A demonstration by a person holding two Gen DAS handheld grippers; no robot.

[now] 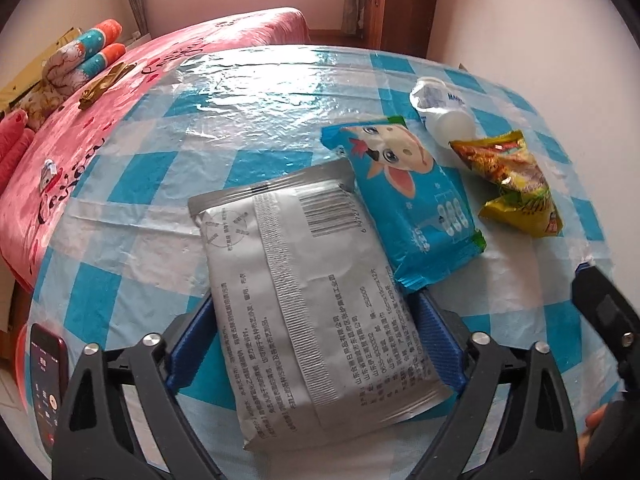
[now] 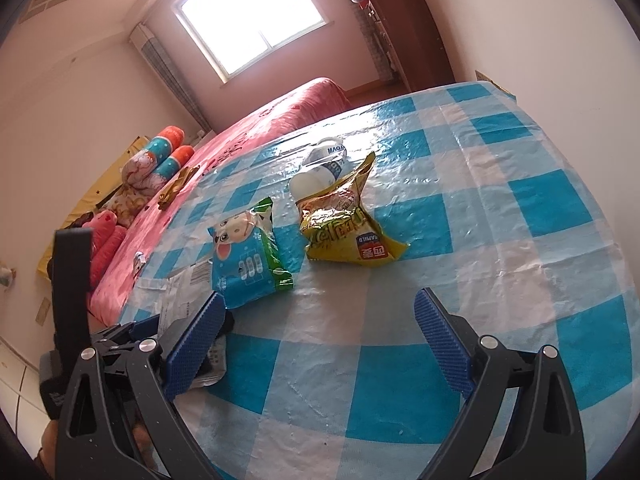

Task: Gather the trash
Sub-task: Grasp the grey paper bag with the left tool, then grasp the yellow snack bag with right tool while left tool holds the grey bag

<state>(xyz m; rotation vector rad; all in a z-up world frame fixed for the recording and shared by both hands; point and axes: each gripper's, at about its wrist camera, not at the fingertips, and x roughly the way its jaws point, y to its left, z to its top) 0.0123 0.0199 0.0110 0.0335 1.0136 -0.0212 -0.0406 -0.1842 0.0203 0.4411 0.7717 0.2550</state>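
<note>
A silver printed packet (image 1: 320,300) lies flat on the blue-and-white checked tablecloth (image 1: 240,120), its far corner resting on a blue cartoon packet (image 1: 412,200). My left gripper (image 1: 316,296) straddles the silver packet with a blue pad along each long edge; the packet looks unbent. Beyond lie a crumpled yellow snack bag (image 1: 516,188) and a crushed clear bottle (image 1: 440,108). My right gripper (image 2: 320,298) hangs open over bare cloth, short of the yellow snack bag (image 2: 348,224) and the blue packet (image 2: 248,260).
A phone (image 1: 46,384) lies at the table's near left edge. A pink bed (image 1: 120,100) with rolled bedding (image 1: 88,60) runs along the table's left side. A wooden wardrobe (image 1: 400,0) stands at the back. The right gripper's body (image 1: 608,312) shows at the right rim.
</note>
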